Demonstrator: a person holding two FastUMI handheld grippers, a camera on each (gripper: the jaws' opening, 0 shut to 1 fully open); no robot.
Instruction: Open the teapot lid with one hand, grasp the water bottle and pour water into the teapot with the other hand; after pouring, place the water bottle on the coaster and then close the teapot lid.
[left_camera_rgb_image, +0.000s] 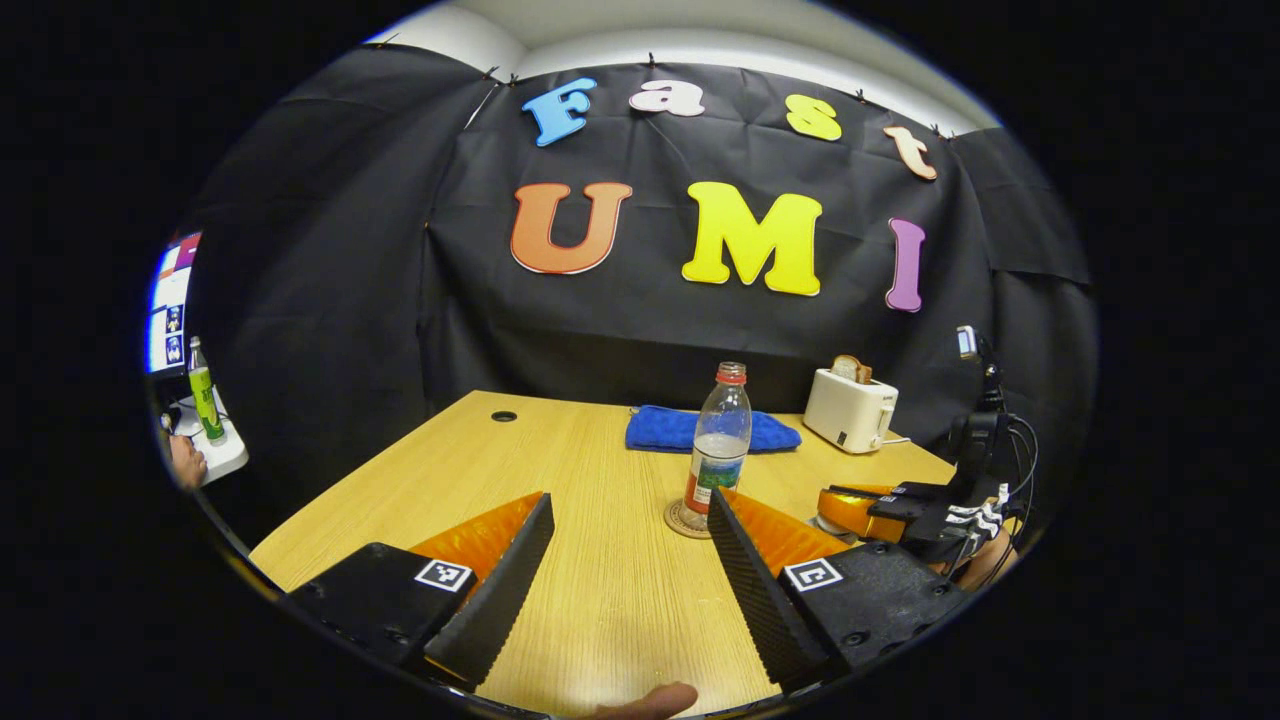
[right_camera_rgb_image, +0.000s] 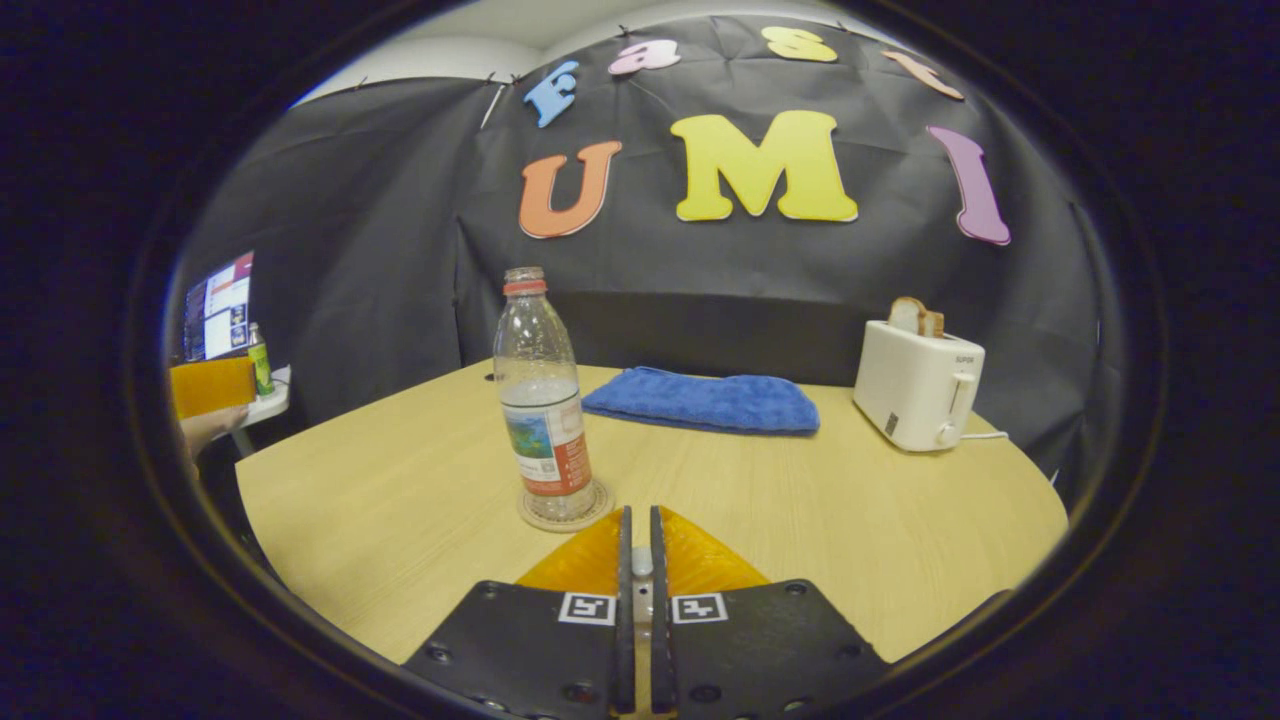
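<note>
With the water bottle (right_camera_rgb_image: 541, 400) upright on the coaster (right_camera_rgb_image: 563, 508), keep the left gripper (left_camera_rgb_image: 630, 520) spread and clear while the right gripper (right_camera_rgb_image: 640, 535), pinching a small knob, probably the teapot lid's, lowers it squarely.

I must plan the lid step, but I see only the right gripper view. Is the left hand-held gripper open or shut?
Observer: In the left gripper view, the left hand-held gripper is open. Its fingers are wide apart with nothing between them.
Operator: Where is the water bottle from that side?
Observer: The water bottle stands upright on the coaster, just beyond the tip of that gripper's right-hand finger.
Operator: How does my right hand-held gripper look from outside?
Observer: The right hand-held gripper is low near the right edge of the table. Something white is under its tips; I cannot tell what it is.
</note>
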